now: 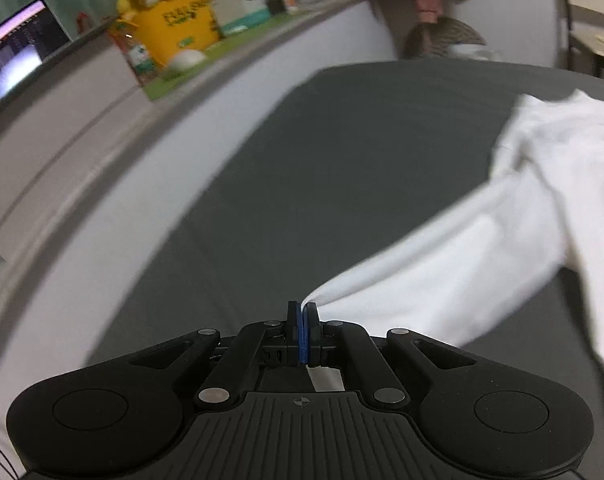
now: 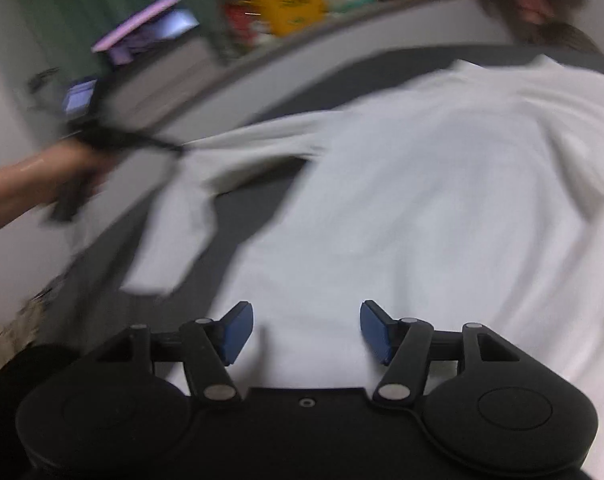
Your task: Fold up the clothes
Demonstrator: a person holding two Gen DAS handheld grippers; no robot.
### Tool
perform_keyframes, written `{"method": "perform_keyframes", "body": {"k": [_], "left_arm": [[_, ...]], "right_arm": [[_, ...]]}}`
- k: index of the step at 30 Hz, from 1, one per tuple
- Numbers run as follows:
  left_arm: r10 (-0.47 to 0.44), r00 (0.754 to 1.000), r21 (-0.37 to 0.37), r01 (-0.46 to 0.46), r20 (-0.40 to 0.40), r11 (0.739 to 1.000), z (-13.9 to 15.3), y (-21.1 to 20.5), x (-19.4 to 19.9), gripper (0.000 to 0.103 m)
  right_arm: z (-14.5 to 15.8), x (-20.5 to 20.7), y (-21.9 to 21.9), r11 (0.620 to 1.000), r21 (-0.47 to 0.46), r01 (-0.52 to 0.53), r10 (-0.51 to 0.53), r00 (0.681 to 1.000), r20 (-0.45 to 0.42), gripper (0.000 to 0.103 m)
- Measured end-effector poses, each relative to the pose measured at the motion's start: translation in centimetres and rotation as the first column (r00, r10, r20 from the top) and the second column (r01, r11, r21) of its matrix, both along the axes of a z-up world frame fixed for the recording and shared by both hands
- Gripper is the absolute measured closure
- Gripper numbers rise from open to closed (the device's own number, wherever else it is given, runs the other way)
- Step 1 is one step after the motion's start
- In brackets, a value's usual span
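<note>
Left gripper (image 1: 303, 320) pinches the white shirt's (image 1: 481, 248) sleeve end over bare grey mat (image 1: 302, 160); right gripper (image 2: 306, 330) gapes empty.

The shirt (image 2: 421, 200) lies on the mat (image 1: 302, 180), a laptop (image 1: 10, 56) behind.

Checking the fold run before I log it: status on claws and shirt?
Left claw shut on sleeve of white shirt, pulling it taut. Right claw open over shirt body, gripping nothing. Grey mat bare around it.
</note>
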State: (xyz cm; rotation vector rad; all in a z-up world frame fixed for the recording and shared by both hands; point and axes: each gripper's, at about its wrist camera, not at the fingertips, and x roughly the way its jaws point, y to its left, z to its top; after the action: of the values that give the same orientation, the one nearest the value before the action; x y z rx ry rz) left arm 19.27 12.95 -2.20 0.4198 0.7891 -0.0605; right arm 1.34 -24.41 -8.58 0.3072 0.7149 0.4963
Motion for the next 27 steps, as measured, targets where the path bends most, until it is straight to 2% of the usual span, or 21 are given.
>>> {"method": "perform_keyframes", "body": {"k": [3,6,8,11,13,15,16,17,20,22,23,25,27], "left_arm": [[0.011,1.000,0.025,-0.012,0.015,1.000,0.2,0.3,3.2,0.103],[0.028,1.000,0.050,-0.029,0.011,0.998,0.3,0.6,5.9,0.103],[0.040,0.999,0.072,-0.039,-0.020,0.997,-0.4,0.9,7.1,0.103],[0.064,0.995,0.105,-0.055,-0.079,0.993,-1.7,1.3,8.6,0.103],[0.079,0.991,0.118,-0.066,-0.108,0.991,-2.7,1.6,9.3,0.103],[0.090,0.989,0.120,-0.076,-0.119,0.990,-3.7,1.7,9.8,0.103],[0.094,0.988,0.112,-0.081,-0.119,0.990,-4.1,1.7,10.0,0.103],[0.098,0.989,0.094,-0.088,-0.114,0.992,-4.4,1.6,10.1,0.103],[0.100,0.990,0.001,-0.101,-0.103,0.995,-5.4,1.8,10.1,0.103],[0.103,0.986,-0.062,-0.112,-0.129,0.992,-5.8,2.5,9.9,0.097],[0.108,0.985,-0.071,-0.118,-0.138,0.990,-5.9,2.9,9.5,0.096],[0.098,0.985,-0.103,-0.113,-0.141,0.988,-5.6,3.7,8.7,0.096],[0.096,0.985,-0.166,-0.120,-0.145,0.979,-4.8,5.0,7.6,0.096]], "right_arm": [[0.6,-1.7,3.3,0.982,-0.082,-0.171,0.176,0.982,0.062,0.044],[0.1,-3.7,6.8,0.928,-0.216,-0.303,0.324,0.943,0.070,0.044],[-0.4,-4.9,8.6,0.886,-0.290,-0.363,0.398,0.914,0.073,0.044],[-1.2,-6.1,10.6,0.823,-0.426,-0.377,0.454,0.886,0.092,0.044],[-1.7,-6.5,11.1,0.799,-0.479,-0.363,0.467,0.877,0.114,0.044],[-1.6,-6.5,10.8,0.807,-0.484,-0.337,0.450,0.883,0.135,0.048],[-1.5,-6.3,10.6,0.813,-0.487,-0.318,0.434,0.890,0.142,0.056],[-1.4,-6.2,10.4,0.819,-0.490,-0.299,0.417,0.896,0.150,0.060],[-1.4,-6.0,9.8,0.831,-0.484,-0.275,0.392,0.906,0.158,0.061],[-1.4,-6.1,9.9,0.833,-0.482,-0.272,0.387,0.909,0.156,0.061],[-1.3,-6.2,9.9,0.833,-0.483,-0.271,0.386,0.909,0.155,0.060],[-1.4,-6.2,10.0,0.832,-0.483,-0.274,0.389,0.908,0.156,0.059],[-1.4,-6.0,10.0,0.832,-0.482,-0.276,0.391,0.907,0.156,0.059]]}}
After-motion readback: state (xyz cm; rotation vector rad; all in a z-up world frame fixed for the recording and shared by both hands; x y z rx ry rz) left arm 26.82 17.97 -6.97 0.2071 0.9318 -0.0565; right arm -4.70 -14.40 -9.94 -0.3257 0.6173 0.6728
